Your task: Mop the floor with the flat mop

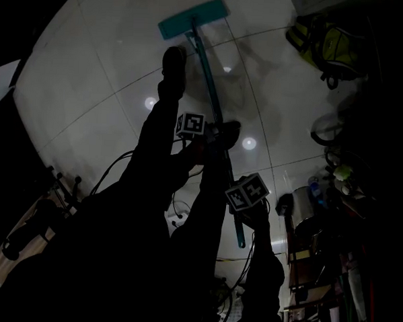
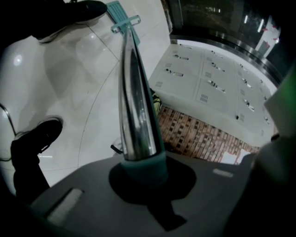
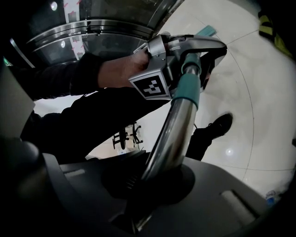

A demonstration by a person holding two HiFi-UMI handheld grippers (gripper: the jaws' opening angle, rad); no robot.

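**Dim tiled floor, mop reaching ahead, both grippers on the pole**

The room is dark, and the glossy pale tiled floor (image 1: 92,70) throws back small spots of ceiling light. At the top centre of the head view the teal mop head (image 1: 194,18) lies flat on the tiles. Its pole (image 1: 207,80) runs down and to the right towards you.

Your left gripper (image 2: 138,172) is clamped round the pole higher up, right where a teal collar meets the chrome. From there it can steer the head. Your right gripper (image 3: 152,181) is closed on the same pole nearer its end, low and right of centre in the head view. That back grip likely gives the push and pull. With the two well apart along the pole, you get leverage and the head stays flat.

One shoe (image 1: 173,58) stands just left of the pole, close behind the mop head, so watch your stroke there. Dark cables (image 1: 124,163) trail on the floor at lower centre, near your feet, and could snag if you step back. A yellow bag (image 1: 325,42) sits at the upper right, well away from the mop. Mopping seems to be under way; I cannot judge how much floor is done.
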